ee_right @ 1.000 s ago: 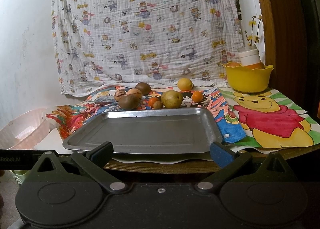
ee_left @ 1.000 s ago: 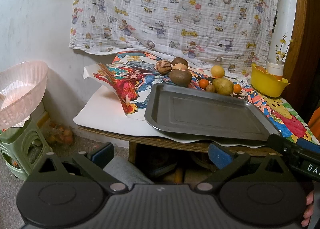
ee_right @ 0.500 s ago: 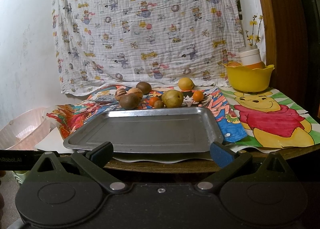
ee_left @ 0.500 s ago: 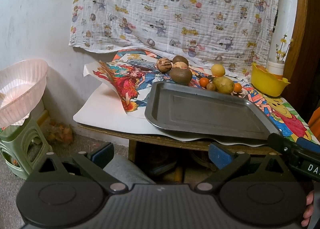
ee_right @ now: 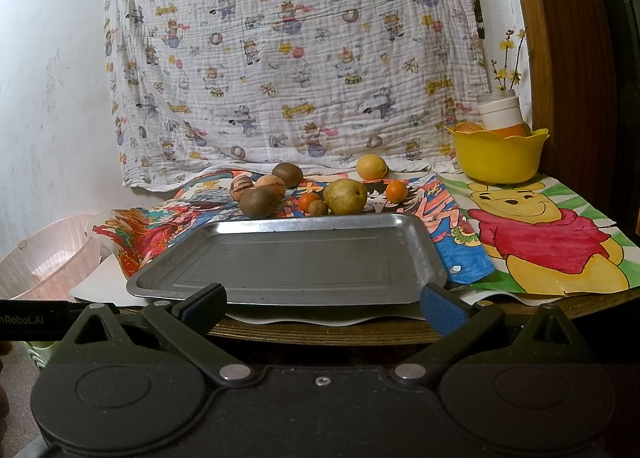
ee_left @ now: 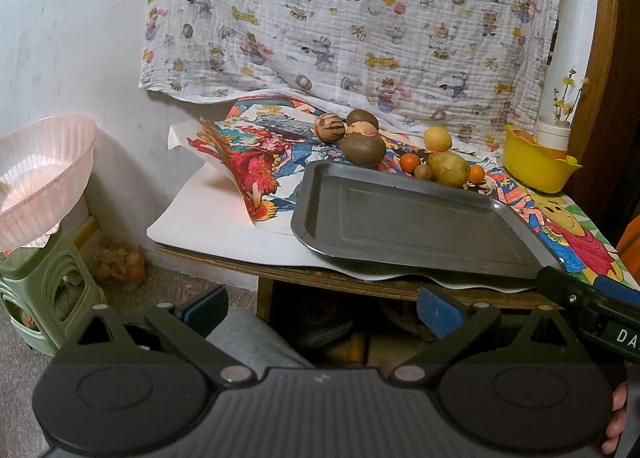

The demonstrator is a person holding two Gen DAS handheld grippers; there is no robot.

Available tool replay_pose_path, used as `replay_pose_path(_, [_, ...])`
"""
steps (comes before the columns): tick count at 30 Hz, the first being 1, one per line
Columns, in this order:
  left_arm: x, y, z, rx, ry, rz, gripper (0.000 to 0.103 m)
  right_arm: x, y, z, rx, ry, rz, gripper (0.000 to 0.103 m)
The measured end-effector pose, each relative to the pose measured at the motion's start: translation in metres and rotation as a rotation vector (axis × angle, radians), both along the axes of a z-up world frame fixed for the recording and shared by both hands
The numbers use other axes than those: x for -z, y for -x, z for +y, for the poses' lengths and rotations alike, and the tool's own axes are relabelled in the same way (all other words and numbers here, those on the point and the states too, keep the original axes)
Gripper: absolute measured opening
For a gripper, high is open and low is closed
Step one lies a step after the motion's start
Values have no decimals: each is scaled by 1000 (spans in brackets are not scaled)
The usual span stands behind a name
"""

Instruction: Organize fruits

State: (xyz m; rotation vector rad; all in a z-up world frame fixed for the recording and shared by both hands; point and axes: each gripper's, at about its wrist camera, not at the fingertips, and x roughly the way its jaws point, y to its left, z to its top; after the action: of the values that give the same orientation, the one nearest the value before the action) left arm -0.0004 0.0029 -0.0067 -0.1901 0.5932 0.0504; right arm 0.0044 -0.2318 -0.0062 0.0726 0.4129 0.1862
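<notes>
Cartoon-print cloth (ee_right: pixel 296 57) hangs behind a tabletop (ee_right: pixel 328 332) spread with coloured drawings, where a bare metal tray (ee_right: pixel 296 262) lies with its long axis running left to right across the front edge. All the fruit sits just beyond the tray's far rim: a kiwi (ee_right: pixel 259 201) at the far-left corner, a pear (ee_right: pixel 345 196) behind the rim's middle, small oranges (ee_right: pixel 396 191) beside it, a lemon (ee_right: pixel 372 166) farther back. The right gripper (ee_right: pixel 322 300) faces the tray squarely from its near edge, level, jaws spread wide and empty. The left gripper (ee_left: pixel 320 308) hangs lower, off the tray's near-left corner (angled rightward), jaws likewise wide and empty. I judge the right one nearer the fruit, which it would reach straight across the tray.
</notes>
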Motion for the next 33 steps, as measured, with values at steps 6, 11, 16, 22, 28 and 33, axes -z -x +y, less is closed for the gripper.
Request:
replay_pose_path(6, [1, 0, 0, -1, 4, 2, 102, 0, 0, 0, -2, -1, 3, 103])
replay_pose_path(11, [6, 1, 4, -9, 24, 15, 102, 6, 1, 4, -6, 0, 13, 103])
replay_pose_path(16, [6, 1, 6, -17, 39, 27, 102, 6, 0, 4, -8, -2, 21, 103])
replay_pose_path(22, [7, -1, 15, -81, 68, 71, 102, 4, -7, 3, 6, 14, 71, 103])
replay_pose_path(28, [8, -1, 21, -122, 68, 82, 102, 7, -10, 4, 1, 11, 110, 103])
replay_pose_path(33, [7, -3, 19, -107, 62, 88, 102, 7, -12, 3, 4, 12, 122, 103])
